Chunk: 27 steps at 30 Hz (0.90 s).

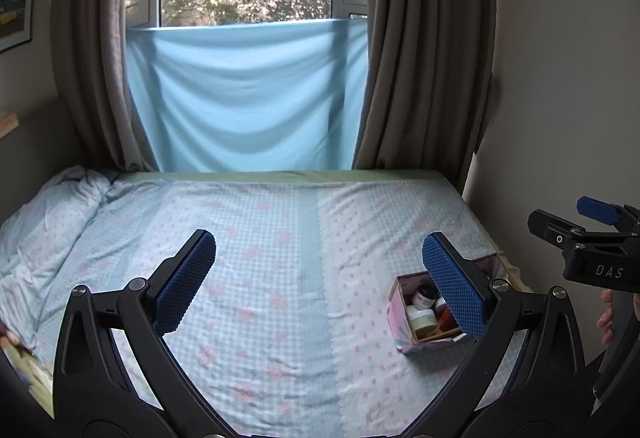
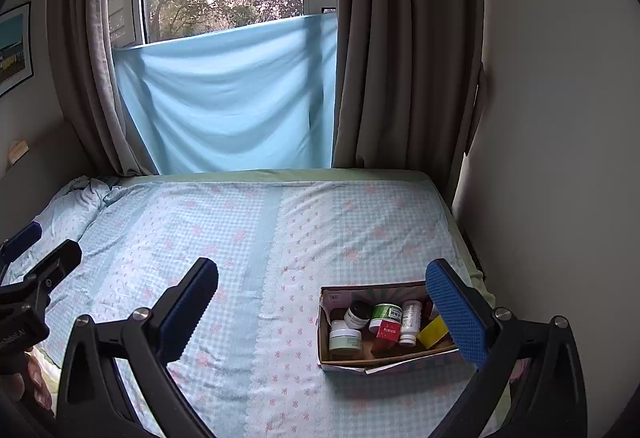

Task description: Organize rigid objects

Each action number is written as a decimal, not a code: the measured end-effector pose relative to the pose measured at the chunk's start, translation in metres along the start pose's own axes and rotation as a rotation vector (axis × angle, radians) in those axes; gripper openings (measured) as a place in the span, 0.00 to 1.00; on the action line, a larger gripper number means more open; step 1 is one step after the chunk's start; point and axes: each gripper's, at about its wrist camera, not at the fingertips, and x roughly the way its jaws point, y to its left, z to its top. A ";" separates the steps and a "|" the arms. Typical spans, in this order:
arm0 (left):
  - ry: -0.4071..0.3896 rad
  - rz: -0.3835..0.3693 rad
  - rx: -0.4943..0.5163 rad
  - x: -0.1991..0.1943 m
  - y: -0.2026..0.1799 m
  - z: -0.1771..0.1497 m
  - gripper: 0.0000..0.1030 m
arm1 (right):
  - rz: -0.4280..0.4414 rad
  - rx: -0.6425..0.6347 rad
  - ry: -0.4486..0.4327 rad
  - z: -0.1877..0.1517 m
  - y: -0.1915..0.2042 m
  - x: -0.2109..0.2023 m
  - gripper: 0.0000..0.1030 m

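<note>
one yellow box (image 2: 433, 331), right wrist view only

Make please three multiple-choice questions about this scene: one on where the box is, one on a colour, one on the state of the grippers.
1. Where does the cardboard box stand?
A. on the windowsill
B. on the bed, toward its right side
C. on the floor

2. What colour is the cloth hung over the lower window?
A. light blue
B. red
C. black

3. How are the left gripper and the right gripper?
A. both shut on jars
B. one holds the box
C. both open and empty

Answers: 1 B, the box rests on the patterned sheet near the right wall. 2 A, it is pale blue in both views. 3 C, the fingers stand wide apart with nothing between them.
</note>
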 end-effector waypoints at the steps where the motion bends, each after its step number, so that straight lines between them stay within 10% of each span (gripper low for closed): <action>1: -0.002 0.001 0.000 0.000 0.000 0.000 1.00 | 0.000 0.001 -0.001 0.001 0.000 0.000 1.00; 27: -0.034 0.019 -0.006 0.004 -0.002 0.003 1.00 | -0.021 0.005 -0.035 0.006 -0.004 0.001 1.00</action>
